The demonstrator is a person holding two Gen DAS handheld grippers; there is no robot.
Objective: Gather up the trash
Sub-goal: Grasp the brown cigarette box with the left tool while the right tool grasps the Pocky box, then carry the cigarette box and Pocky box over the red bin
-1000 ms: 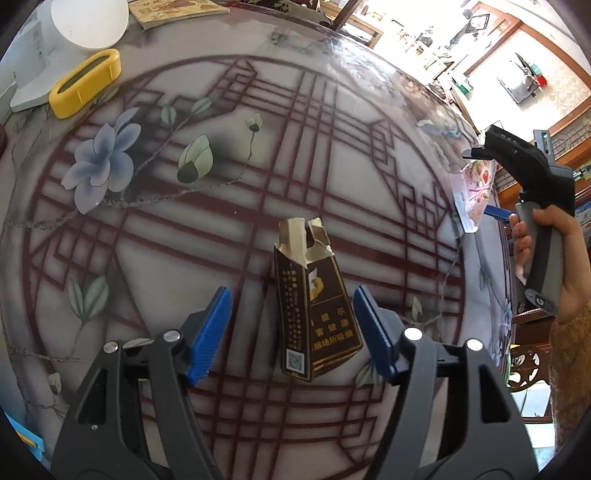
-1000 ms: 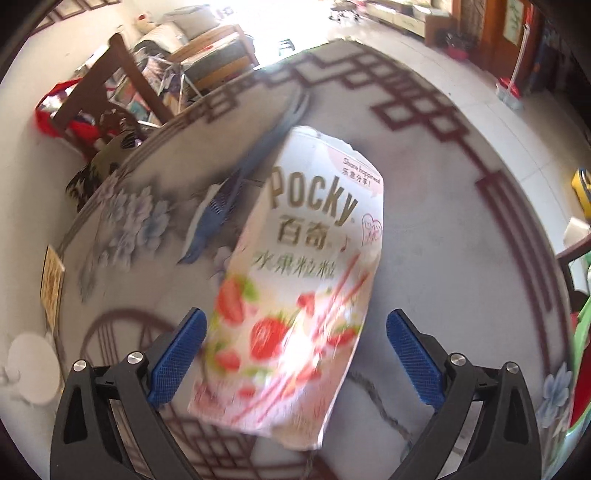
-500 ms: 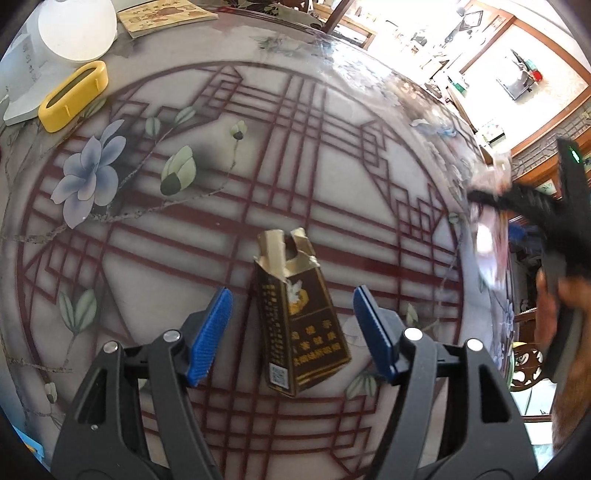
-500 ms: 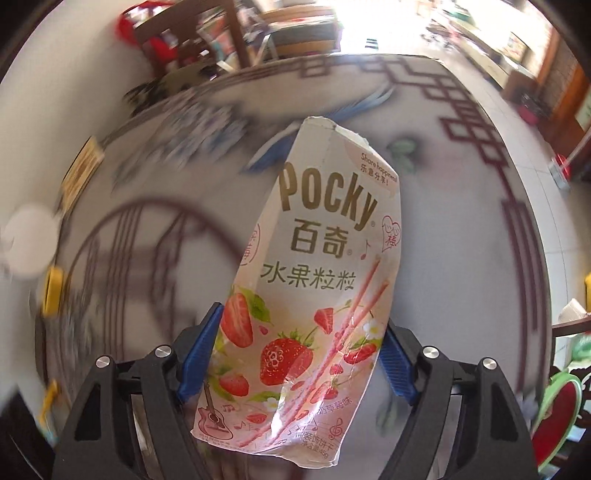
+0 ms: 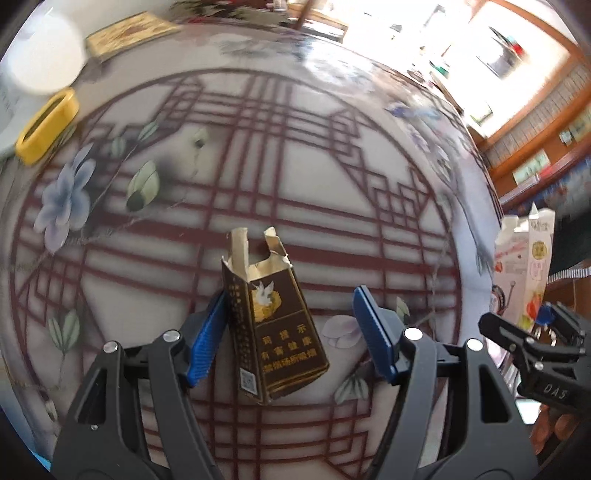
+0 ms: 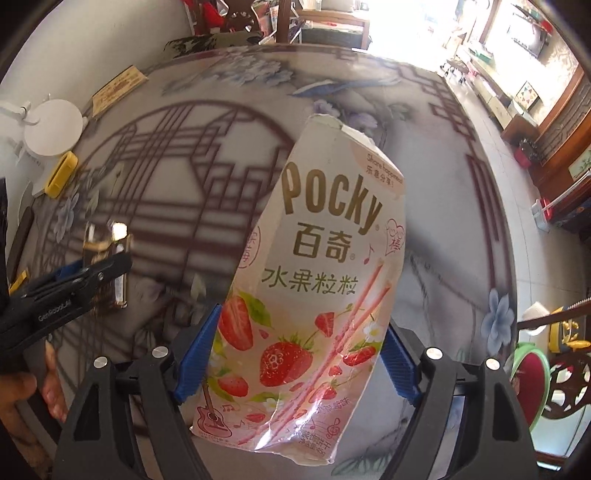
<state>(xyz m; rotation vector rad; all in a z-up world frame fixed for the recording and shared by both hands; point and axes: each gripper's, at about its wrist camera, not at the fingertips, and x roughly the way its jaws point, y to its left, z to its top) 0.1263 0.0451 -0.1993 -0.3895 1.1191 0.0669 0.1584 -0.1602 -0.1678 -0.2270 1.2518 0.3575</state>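
Observation:
A torn brown cigarette pack (image 5: 271, 314) lies on the patterned round table (image 5: 295, 177), between the fingers of my left gripper (image 5: 288, 338). The left finger (image 5: 207, 339) touches the pack's side; the right finger stands apart from it, so the gripper is open. My right gripper (image 6: 299, 354) is shut on a pink Pocky strawberry pouch (image 6: 325, 280) and holds it above the table. The pouch also shows at the right edge of the left wrist view (image 5: 524, 266). The left gripper and the pack also show in the right wrist view (image 6: 107, 273).
A yellow oval holder (image 5: 46, 127), a white round lamp base (image 5: 40, 59) and a flat box (image 5: 129, 31) stand at the table's far left. The table edge curves along the right, with floor and wooden furniture (image 6: 546, 125) beyond.
My left gripper moved forward around the cigarette pack, its left finger now against it. My right gripper closed on the Pocky pouch, lifted it and swung it toward the table's middle.

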